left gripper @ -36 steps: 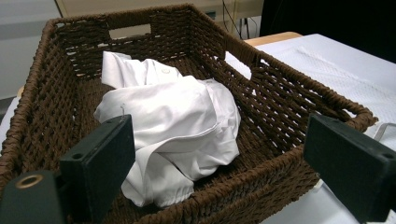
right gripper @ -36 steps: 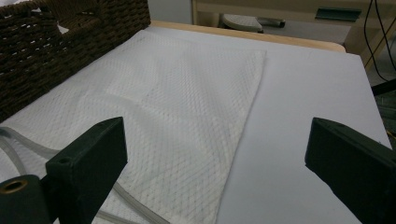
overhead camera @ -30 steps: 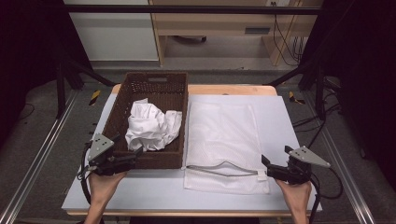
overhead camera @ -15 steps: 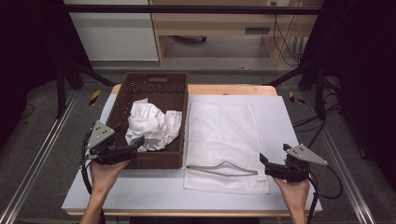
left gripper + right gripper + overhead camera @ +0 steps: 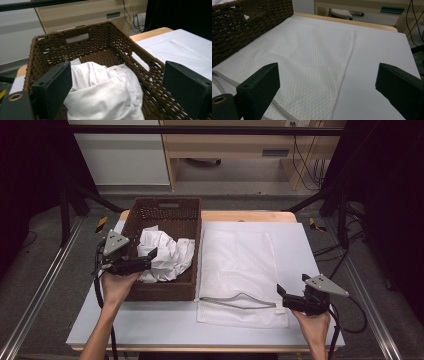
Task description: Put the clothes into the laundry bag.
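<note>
White shirt (image 5: 165, 257) lies crumpled in the wicker basket (image 5: 165, 210), at the table's 9 o'clock. Left gripper (image 5: 148, 258) hovers spread above it; next, descend and pinch. Right gripper (image 5: 281, 296), spread, waits beside the mesh laundry bag (image 5: 240, 265).

The basket (image 5: 162, 290) walls stand around the white shirt (image 5: 165, 257), so the way in is from above. Right of the flat mesh bag (image 5: 240, 270), the table (image 5: 305, 250) is bare.
</note>
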Tool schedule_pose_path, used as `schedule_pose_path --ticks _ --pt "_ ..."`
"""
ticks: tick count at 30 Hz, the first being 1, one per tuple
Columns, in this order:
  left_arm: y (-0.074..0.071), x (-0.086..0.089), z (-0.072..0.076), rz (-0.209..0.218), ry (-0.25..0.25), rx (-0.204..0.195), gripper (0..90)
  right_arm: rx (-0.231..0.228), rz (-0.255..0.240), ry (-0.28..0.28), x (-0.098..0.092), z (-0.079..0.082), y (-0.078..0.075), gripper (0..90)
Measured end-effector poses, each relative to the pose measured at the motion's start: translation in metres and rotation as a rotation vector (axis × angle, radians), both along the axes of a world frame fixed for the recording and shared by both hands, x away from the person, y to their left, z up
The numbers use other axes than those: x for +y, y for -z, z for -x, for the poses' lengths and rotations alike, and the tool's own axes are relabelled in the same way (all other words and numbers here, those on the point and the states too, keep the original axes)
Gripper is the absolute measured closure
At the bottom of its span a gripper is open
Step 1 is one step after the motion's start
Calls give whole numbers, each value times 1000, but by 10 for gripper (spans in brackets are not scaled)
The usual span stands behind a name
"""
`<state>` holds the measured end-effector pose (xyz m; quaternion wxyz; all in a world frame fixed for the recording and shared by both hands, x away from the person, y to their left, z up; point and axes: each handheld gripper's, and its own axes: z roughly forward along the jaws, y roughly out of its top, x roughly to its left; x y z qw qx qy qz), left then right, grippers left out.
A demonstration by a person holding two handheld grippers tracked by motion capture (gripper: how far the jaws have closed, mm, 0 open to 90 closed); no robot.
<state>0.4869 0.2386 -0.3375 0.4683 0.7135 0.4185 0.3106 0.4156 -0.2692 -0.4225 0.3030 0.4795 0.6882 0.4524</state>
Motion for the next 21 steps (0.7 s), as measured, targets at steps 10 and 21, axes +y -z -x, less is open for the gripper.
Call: schedule_pose_path --ticks 10,21 --pt "4 4 -42 -15 -43 61 88 14 8 -8 2 -3 3 57" --pt "30 4 -81 -72 -42 240 67 35 3 -12 2 -5 7 52"
